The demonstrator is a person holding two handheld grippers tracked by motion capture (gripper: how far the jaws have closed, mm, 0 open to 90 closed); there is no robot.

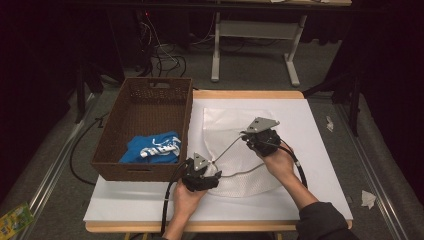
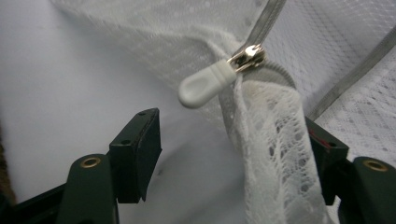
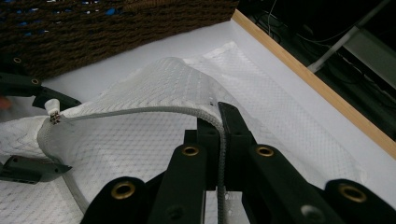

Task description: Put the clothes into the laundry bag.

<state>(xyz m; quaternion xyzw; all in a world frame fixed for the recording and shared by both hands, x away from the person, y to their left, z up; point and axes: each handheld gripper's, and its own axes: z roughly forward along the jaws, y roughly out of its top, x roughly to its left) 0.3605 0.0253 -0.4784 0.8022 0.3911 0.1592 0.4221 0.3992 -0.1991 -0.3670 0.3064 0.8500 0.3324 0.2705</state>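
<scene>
Mesh laundry bag, zipper end.
Your right tongs are clamping its zipper edge; your left tongs are standing open around the white zipper pull.

A brown woven basket stands on the left of the white table, holding a blue garment. Behind the table, cables lie on the grey floor beside a white stand. Paper scraps lie at right.
</scene>
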